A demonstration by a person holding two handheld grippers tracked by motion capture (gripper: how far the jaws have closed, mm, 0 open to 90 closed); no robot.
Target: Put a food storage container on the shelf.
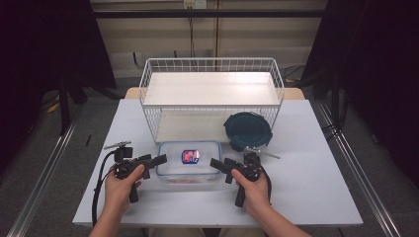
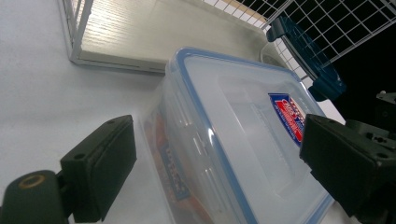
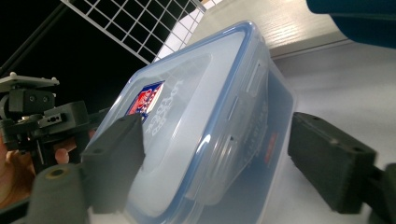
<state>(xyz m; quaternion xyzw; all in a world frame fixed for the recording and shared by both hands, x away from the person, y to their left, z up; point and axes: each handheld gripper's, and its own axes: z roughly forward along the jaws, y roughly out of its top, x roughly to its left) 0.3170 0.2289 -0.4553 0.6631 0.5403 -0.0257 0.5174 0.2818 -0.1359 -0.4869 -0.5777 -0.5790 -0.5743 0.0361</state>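
Observation:
A clear plastic container (image 1: 188, 165) with a blue-rimmed lid and a red and blue label stands on the white table (image 1: 306, 168), in front of the wire rack. Something orange-red shows through its wall (image 2: 175, 172). My left gripper (image 1: 154, 165) is at the container's left end, open, with one jaw beside the wall and the other over the lid (image 2: 243, 121). My right gripper (image 1: 221, 169) is at the right end, open too. In the right gripper view the container (image 3: 201, 116) lies between the two jaws, with a gap at the outer jaw.
A white wire rack (image 1: 212, 94) with two pale wooden shelves stands behind the container. A round dark teal lidded container (image 1: 248, 131) sits at the rack's front right corner. Bare table lies to the left and right of both hands.

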